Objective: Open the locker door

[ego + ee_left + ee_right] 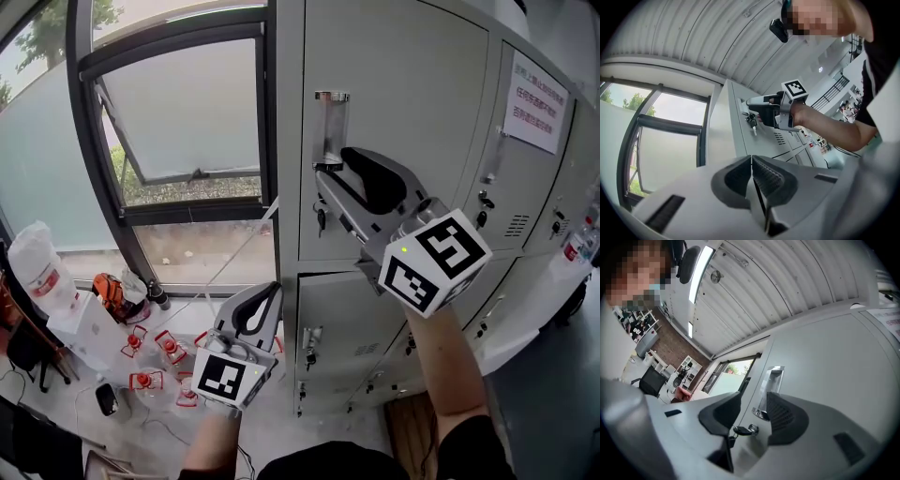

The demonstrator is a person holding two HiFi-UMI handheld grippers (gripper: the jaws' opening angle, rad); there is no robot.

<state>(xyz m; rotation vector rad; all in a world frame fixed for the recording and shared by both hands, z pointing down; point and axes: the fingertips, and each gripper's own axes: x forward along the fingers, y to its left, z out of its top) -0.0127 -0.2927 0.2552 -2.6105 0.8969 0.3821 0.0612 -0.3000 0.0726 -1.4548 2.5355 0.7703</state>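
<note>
The grey upper locker door (394, 112) stands closed, with a chrome handle (330, 127) near its left edge and a key (322, 217) hanging in the lock below it. My right gripper (325, 180) is open right at the door, just under the handle. In the right gripper view the key (743, 430) lies between the spread pads without being pressed, and the handle (769, 385) rises just beyond them. My left gripper (267, 292) is shut on nothing, low and left of the lockers. In the left gripper view its jaws (751, 161) meet, and the right gripper (764, 110) shows at the door.
More locker doors (347, 337) sit below and to the right, one with a paper notice (536, 89). A dark-framed window (178, 122) is on the left. Red-capped bottles (155, 361), bags and cables lie on the floor under it.
</note>
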